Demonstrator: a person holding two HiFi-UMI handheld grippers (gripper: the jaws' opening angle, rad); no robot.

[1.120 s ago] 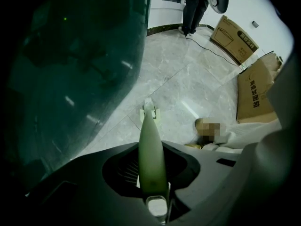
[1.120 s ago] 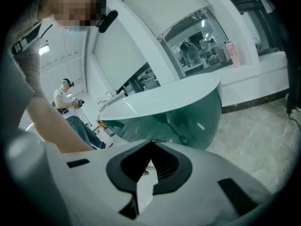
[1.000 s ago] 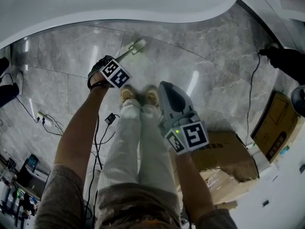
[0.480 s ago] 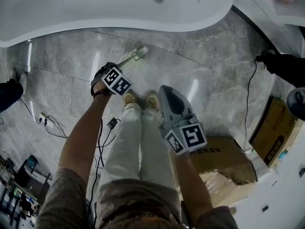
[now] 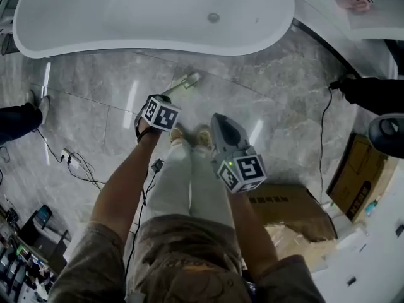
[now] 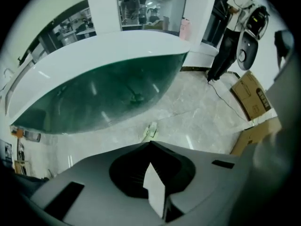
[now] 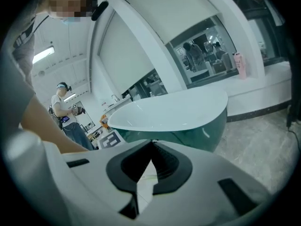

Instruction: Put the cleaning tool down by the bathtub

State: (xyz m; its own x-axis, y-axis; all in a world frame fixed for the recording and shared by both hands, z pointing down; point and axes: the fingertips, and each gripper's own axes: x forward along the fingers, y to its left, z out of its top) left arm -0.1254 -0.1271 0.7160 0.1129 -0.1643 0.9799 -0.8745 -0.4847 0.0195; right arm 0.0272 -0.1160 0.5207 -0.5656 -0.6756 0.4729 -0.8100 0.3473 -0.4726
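Note:
The cleaning tool, a thin handle with a pale green head, lies flat on the grey marble floor just in front of the white bathtub. In the left gripper view the cleaning tool rests on the tiles just beyond the jaw tips, below the dark green side of the bathtub. My left gripper hovers over the near end of the handle; its jaws meet at the tip with nothing between them. My right gripper hangs above my shoes, also shut and empty.
Cardboard boxes stand at the right. Cables and a plug strip trail over the floor at the left, another cable at the right. Another person's foot is at the left edge, and a dark figure at the right.
The view has pulled back, so more of the bathtub shows. The tool now lies on the floor in front of the left gripper, which has lifted slightly away from the handle.

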